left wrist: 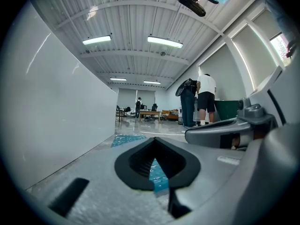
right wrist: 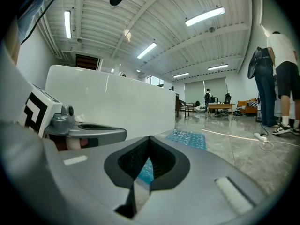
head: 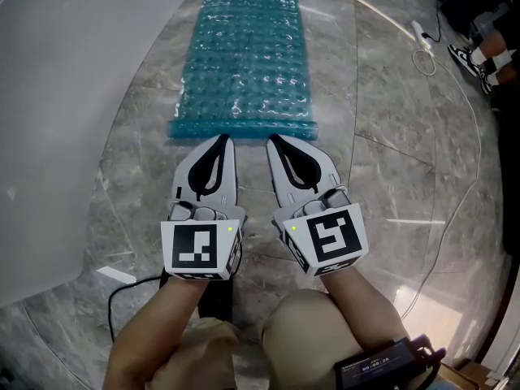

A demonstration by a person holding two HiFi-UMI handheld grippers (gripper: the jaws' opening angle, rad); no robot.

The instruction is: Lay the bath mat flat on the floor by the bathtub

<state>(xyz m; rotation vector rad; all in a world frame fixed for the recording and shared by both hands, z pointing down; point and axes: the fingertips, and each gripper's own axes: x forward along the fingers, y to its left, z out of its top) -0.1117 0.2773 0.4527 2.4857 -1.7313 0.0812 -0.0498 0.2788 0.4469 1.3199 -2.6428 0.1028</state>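
The teal bubbled bath mat (head: 248, 55) lies spread on the marble floor, alongside the white bathtub (head: 73, 96) at the left. Its near edge is slightly curled. My left gripper (head: 223, 139) and right gripper (head: 273, 139) lie side by side, both shut, with their tips right at that near edge. I see nothing pinched between either pair of jaws. In the left gripper view the mat (left wrist: 127, 139) stretches ahead of the closed left gripper (left wrist: 155, 139). In the right gripper view the mat (right wrist: 188, 138) lies beyond the closed right gripper (right wrist: 149, 138), next to the tub wall (right wrist: 112, 107).
A white cable (head: 455, 96) and a white plug strip (head: 418, 32) lie on the floor to the right. A person's shoes (head: 471, 59) are at the top right. Two people stand far off (left wrist: 201, 100). A black cable (head: 122, 299) runs by my left arm.
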